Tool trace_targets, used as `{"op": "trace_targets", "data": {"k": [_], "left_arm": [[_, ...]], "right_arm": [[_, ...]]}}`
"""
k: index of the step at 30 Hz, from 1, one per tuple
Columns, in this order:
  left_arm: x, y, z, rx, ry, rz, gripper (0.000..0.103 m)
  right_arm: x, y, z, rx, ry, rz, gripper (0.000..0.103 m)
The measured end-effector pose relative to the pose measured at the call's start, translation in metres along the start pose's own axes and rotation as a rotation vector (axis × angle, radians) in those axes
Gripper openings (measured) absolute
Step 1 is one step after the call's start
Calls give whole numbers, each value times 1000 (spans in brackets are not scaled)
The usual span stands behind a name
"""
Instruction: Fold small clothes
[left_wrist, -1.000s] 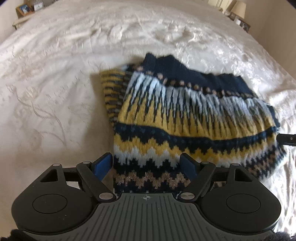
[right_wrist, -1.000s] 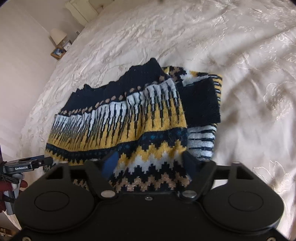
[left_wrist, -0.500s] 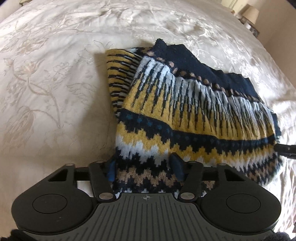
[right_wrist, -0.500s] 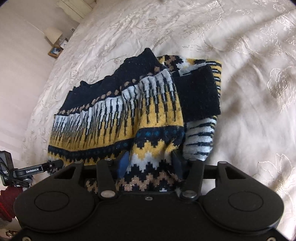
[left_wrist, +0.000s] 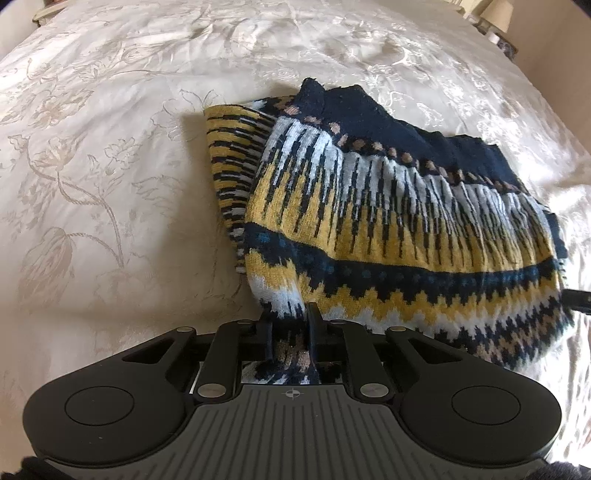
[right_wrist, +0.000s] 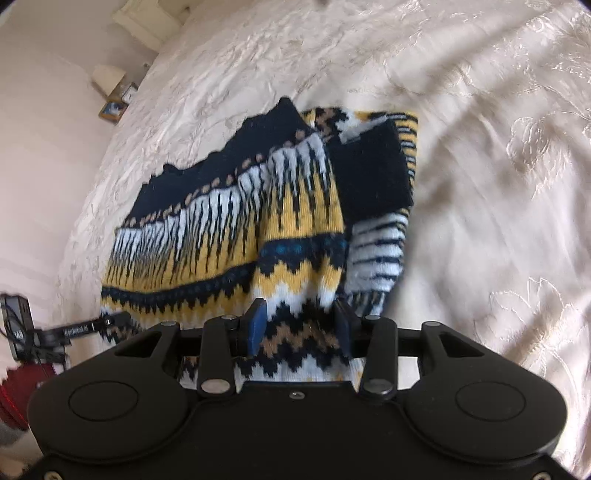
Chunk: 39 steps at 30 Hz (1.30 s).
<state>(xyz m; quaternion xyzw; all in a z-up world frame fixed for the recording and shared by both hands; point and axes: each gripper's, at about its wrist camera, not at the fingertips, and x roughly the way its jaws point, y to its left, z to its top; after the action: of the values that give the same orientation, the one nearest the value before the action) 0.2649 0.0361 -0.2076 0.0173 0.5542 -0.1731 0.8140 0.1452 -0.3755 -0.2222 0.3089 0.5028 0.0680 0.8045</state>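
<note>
A knitted sweater (left_wrist: 406, 229), patterned in navy, yellow and white, lies folded on a cream bedspread (left_wrist: 110, 184). My left gripper (left_wrist: 290, 317) is at the sweater's near left corner; its jaws are closing and the pads pinch a bunched fold of the hem. In the right wrist view, the sweater (right_wrist: 229, 236) has a navy sleeve folded over its right side. My right gripper (right_wrist: 299, 314) straddles the near hem there; its jaws are closing with flat knit between them, and the blue pad still shows. The other gripper's tip (right_wrist: 110, 319) sits at the sweater's left edge.
The embroidered bedspread (right_wrist: 480, 221) stretches all around the sweater. A lamp (right_wrist: 107, 75) and a picture frame (right_wrist: 112, 109) stand on a bedside table beyond the bed's far edge. A red sleeve (right_wrist: 14, 391) shows at the lower left.
Both grippers' jaws have narrowed around the sweater's near hem. The left pair went from wide apart to pinching a bunch of knit. The right pair came closer together over the hem.
</note>
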Motion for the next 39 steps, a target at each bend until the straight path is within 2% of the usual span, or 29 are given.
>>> {"op": "trace_targets", "data": {"k": [1, 2, 3, 5, 8, 9, 12, 14, 16, 17, 18, 19, 20, 21, 24, 25, 28, 34, 37, 38, 39], "left_arm": [[1, -1, 0, 3, 1, 6, 15], [0, -2, 0, 10, 0, 11, 14], [-1, -3, 0, 19, -3, 19, 13], [-6, -5, 1, 44, -11, 39, 10], [-16, 0, 1, 52, -19, 61, 9], [-16, 3, 0, 42, -10, 63, 9], [-1, 12, -3, 37, 48, 93, 9], [4, 13, -2, 34, 68, 92, 10], [-4, 13, 0, 26, 42, 71, 12], [-11, 14, 1, 22, 23, 52, 14], [-21, 16, 2, 20, -1, 34, 18], [-32, 16, 3, 24, -30, 29, 28], [-43, 15, 4, 32, -62, 34, 36], [-55, 15, 6, 43, -98, 44, 38], [-73, 11, 19, 65, -180, 38, 48], [-71, 10, 28, 63, -185, 11, 53], [-51, 3, 50, 57, -179, -23, 53], [5, -10, 76, 85, -101, -57, 53], [21, -14, 81, 106, -64, -56, 53], [25, -13, 82, 102, -54, -56, 53], [30, -12, 84, 89, -44, -57, 53]], "right_arm": [[2, 1, -1, -13, 10, -3, 37], [4, 2, -1, -19, 21, -8, 20], [6, 4, -1, -29, 33, -33, 11], [1, 15, 2, -87, 39, -79, 10], [-18, 35, 6, -252, 36, -219, 9], [-23, 34, 7, -270, 38, -258, 9], [-15, 10, 11, -197, 79, -274, 7], [-5, 9, 11, -181, 102, -272, 8], [-5, 14, 11, -174, 98, -249, 20], [-8, 15, 12, -161, 84, -226, 20], [-13, 17, 13, -153, 64, -205, 27], [-19, 20, 15, -153, 45, -188, 43], [-26, 23, 17, -163, 16, -172, 50], [-31, 27, 19, -175, -13, -157, 56], [-41, 35, 36, -187, -92, -117, 57], [-40, 36, 42, -178, -102, -106, 57], [-22, 37, 62, -157, -103, -110, 57], [14, 31, 80, -172, -54, -140, 57], [25, 23, 82, -150, -27, -147, 57], [28, 21, 82, -142, -16, -142, 56], [31, 22, 82, -139, -9, -138, 49]]}}
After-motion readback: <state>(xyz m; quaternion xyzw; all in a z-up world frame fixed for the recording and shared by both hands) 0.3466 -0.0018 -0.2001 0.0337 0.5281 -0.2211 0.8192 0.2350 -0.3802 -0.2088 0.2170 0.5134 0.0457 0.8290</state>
